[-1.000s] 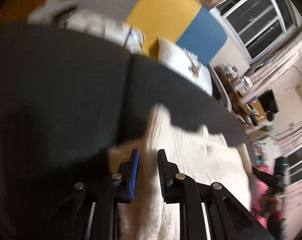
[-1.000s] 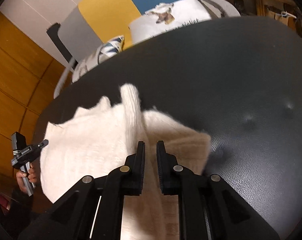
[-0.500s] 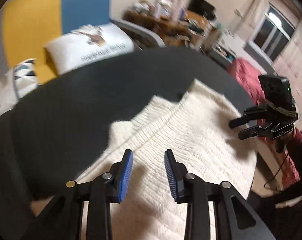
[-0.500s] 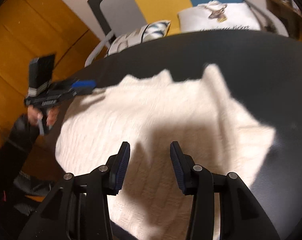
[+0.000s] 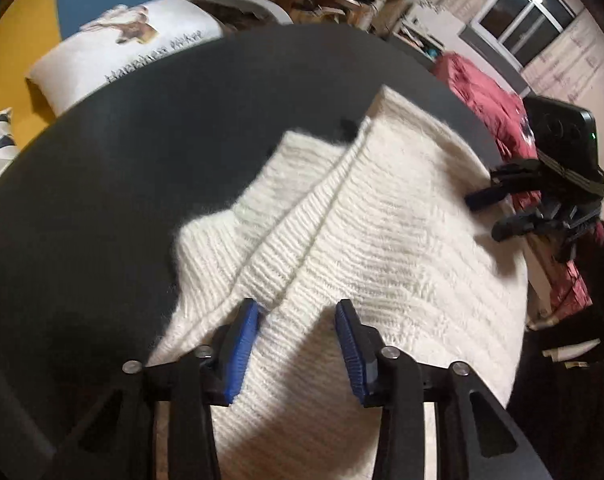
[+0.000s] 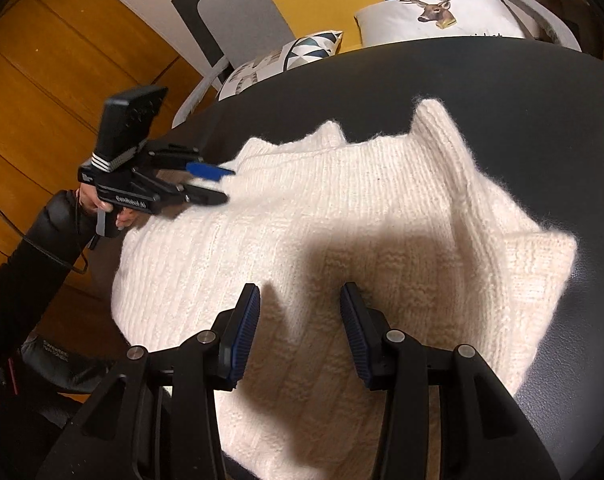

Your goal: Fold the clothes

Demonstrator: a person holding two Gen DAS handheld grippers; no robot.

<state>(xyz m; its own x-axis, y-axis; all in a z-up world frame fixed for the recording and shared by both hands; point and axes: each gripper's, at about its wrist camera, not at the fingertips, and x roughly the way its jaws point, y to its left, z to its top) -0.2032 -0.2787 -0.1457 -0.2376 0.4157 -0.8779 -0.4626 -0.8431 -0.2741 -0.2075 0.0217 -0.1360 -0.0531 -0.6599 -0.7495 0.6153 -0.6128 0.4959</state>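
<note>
The left hand-held gripper (image 5: 298,344) hovers with its blue-padded jaws spread wide and nothing between them, wider than half a second ago and far wider than a second ago, when they were nearly closed. Just beyond its fingertips lies the white knit sweater (image 5: 365,232), a ribbed fold running away from the left pad. The right hand-held gripper (image 6: 300,332) is likewise wide apart and empty, above the near part of the sweater (image 6: 341,232); a second ago its jaws stood close together over a raised ridge of knit.

The sweater now lies spread on the black padded surface (image 6: 501,80), and the strip that stood up a second ago rests flat as a folded sleeve along the right side. Seen from the right wrist, the left gripper (image 6: 208,184) sits at the sweater's left edge, lower and closer to the cloth than half a second ago.

Beyond the surface are a deer-print pillow (image 6: 433,8) and a patterned cushion (image 6: 286,56).
</note>
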